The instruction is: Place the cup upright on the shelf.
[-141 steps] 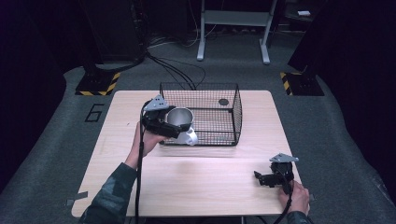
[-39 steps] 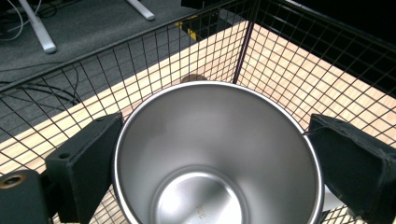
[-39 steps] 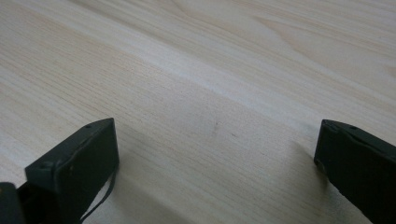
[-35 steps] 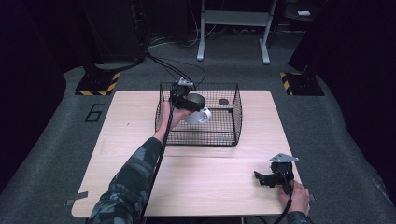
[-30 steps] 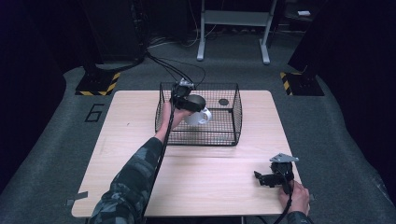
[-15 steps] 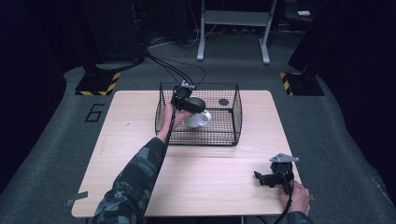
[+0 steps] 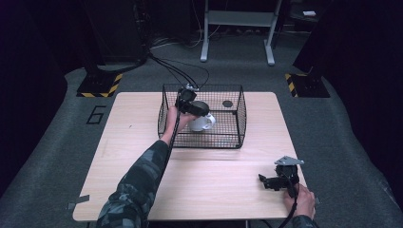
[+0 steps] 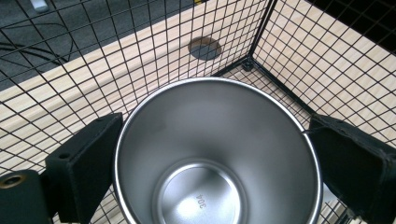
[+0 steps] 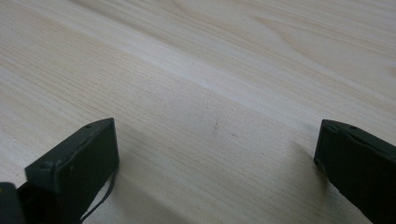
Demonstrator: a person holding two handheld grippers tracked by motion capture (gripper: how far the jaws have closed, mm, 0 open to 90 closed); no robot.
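A shiny steel cup (image 8: 215, 154) with "304" stamped on its bottom sits between the black jaws of my left gripper (image 8: 215, 161), which is shut on its sides. In the high view the left gripper (image 7: 198, 111) holds the cup (image 7: 203, 122) inside a black wire basket (image 7: 237, 137), over its left half. I cannot tell whether the cup touches the basket floor. My right gripper (image 7: 267, 182) rests low at the table's front right, and in the right gripper view its jaws stand wide open over bare wood with nothing between them.
The basket wall (image 8: 299, 60) and a corner post stand close beyond the cup. A dark round disc (image 7: 227, 103) lies by the basket's far wall; whether inside or behind it is unclear. The wooden table (image 7: 142, 142) spreads out left of and in front of the basket.
The left gripper carried the cup from the basket's front left corner up over the rim and into the basket, then sank slightly. The right gripper stayed put.
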